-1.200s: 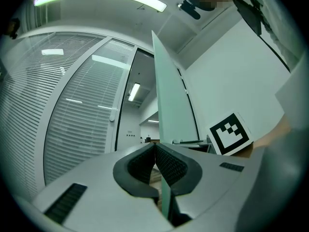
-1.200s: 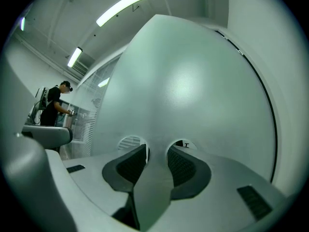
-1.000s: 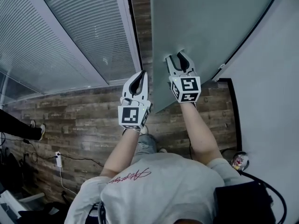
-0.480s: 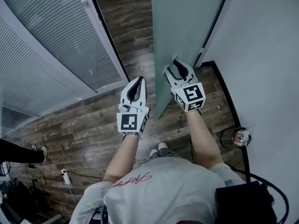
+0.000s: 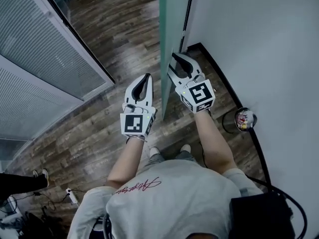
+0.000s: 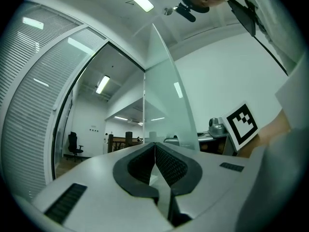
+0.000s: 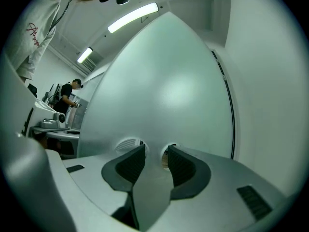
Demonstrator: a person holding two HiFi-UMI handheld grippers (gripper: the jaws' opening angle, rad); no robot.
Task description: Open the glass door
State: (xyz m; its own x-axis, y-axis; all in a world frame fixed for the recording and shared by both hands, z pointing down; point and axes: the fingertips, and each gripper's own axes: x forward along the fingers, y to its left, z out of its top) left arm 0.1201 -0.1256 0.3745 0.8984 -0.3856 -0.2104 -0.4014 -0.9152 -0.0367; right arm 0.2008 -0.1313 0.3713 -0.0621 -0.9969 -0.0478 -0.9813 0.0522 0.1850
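Note:
The frosted glass door [image 5: 167,34] stands nearly edge-on in the head view, swung close to the white wall. My right gripper [image 5: 178,58] is on the door's wall side, its fingertips right at the glass. In the right gripper view the door [image 7: 164,95] fills the picture, and the right gripper [image 7: 155,149] has its jaws apart with only bare glass showing between them; two round fittings sit just behind the fingertips. My left gripper [image 5: 146,76] hangs left of the door, shut and empty. In its own view the left gripper [image 6: 155,145] points past the door's edge [image 6: 161,91].
A glass partition with blinds [image 5: 30,49] runs along the left. The white wall [image 5: 259,44] and its black baseboard lie close on the right, with a round bin [image 5: 242,119] on the wood floor. Cables and a power strip [image 5: 72,195] lie bottom left. A person [image 7: 72,93] stands far off.
The door has swung from broad face to nearly edge-on, toward the wall. Both grippers and the person's body have moved forward with it; the left gripper has stayed shut.

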